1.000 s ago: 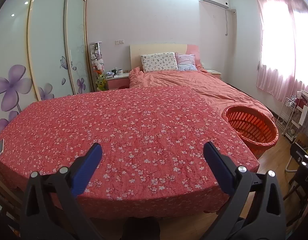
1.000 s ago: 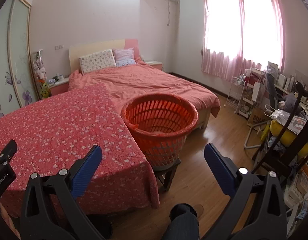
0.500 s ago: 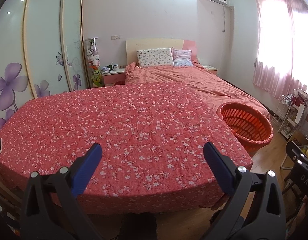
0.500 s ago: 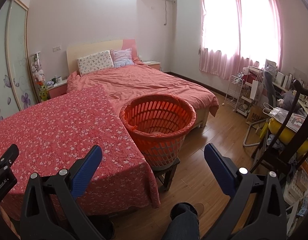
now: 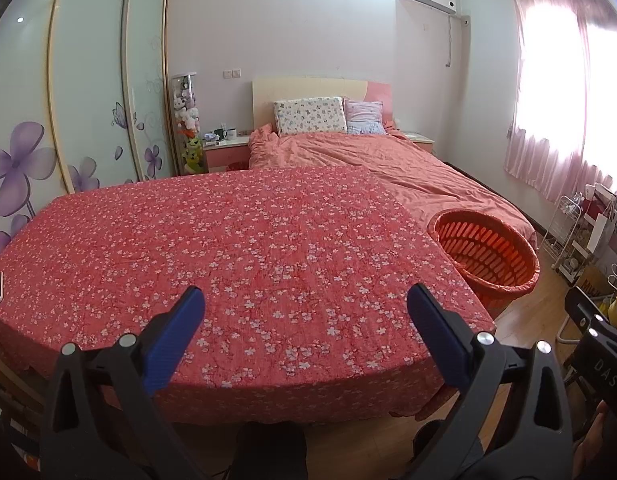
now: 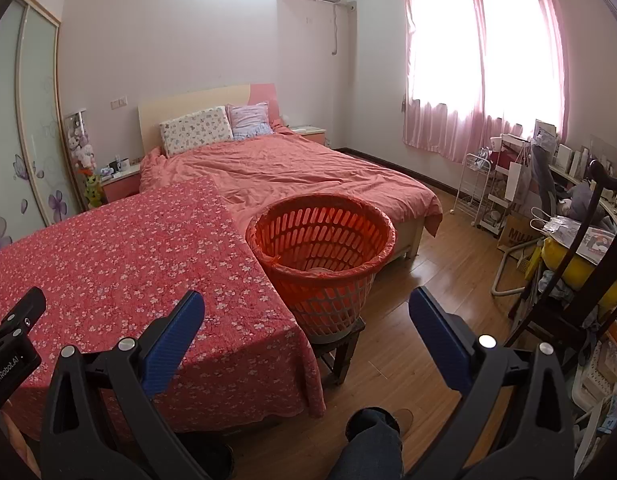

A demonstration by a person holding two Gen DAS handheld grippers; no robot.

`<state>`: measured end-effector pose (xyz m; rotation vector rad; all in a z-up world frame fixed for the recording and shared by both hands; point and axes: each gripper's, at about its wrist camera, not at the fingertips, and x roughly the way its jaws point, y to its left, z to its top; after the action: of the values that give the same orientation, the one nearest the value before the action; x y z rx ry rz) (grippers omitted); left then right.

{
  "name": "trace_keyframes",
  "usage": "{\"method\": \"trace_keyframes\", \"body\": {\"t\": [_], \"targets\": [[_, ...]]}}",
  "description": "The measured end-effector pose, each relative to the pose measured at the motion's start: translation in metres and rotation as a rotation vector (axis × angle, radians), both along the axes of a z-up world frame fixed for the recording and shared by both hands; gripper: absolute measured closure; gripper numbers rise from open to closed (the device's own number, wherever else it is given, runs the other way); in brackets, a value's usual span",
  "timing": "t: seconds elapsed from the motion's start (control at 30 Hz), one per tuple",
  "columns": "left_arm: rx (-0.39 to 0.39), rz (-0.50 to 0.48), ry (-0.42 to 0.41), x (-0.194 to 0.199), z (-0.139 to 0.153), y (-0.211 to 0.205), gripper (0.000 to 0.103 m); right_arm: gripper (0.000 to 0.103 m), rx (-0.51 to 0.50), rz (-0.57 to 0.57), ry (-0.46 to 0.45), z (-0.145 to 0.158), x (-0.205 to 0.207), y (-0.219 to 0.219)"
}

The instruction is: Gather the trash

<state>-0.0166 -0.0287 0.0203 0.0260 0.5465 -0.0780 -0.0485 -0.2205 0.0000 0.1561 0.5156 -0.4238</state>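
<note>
Both the left tongs (image 5: 304, 300) and right tongs (image 6: 306, 304) are spread and empty above the table (image 5: 268, 240), with the basket (image 6: 320, 236) beside its edge to receive trash.

The left claw (image 5: 304, 312) is wide open, with nothing between its blue pads (image 5: 174, 340). It is over a worktop (image 5: 228, 248) with a red flowery cloth. An orange basket (image 5: 486, 256) stands just beside the worktop, near the bed (image 5: 388, 160).
</note>
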Motion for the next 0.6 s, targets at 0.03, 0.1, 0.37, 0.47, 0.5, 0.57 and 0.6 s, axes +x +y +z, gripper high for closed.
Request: {"method": "trace_keyframes", "body": {"t": [0.03, 0.1, 0.37, 0.47, 0.5, 0.57, 0.6], "targets": [[0.001, -0.001, -0.005, -0.0006, 0.0013, -0.0005, 0.004, 0.002, 0.001, 0.001, -0.001, 0.0003, 0.0000, -0.0002], [0.003, -0.001, -0.012, -0.0018, 0.0031, -0.0014, 0.004, 0.002, 0.000, 0.003, -0.005, 0.0015, -0.0004, -0.0002], [0.005, -0.002, -0.025, -0.0033, 0.0055, -0.0044, 0.004, 0.002, 0.002, 0.002, -0.011, 0.0027, -0.0004, -0.0002], [0.005, 0.003, -0.026, -0.0028, 0.0057, -0.0033, 0.004, 0.002, 0.001, 0.002, -0.010, 0.0027, 0.0004, -0.0010], [0.005, 0.005, -0.025, -0.0022, 0.0061, -0.0026, 0.004, 0.002, 0.001, 0.003, -0.010, 0.0028, 0.0005, -0.0011], [0.005, 0.008, -0.025, -0.0016, 0.0061, -0.0022, 0.004, 0.002, 0.002, 0.002, -0.011, 0.0026, -0.0001, -0.0007], [0.005, 0.009, -0.025, -0.0015, 0.0061, -0.0018, 0.004, 0.002, 0.002, 0.001, -0.011, 0.0027, 0.0000, -0.0006]]}}
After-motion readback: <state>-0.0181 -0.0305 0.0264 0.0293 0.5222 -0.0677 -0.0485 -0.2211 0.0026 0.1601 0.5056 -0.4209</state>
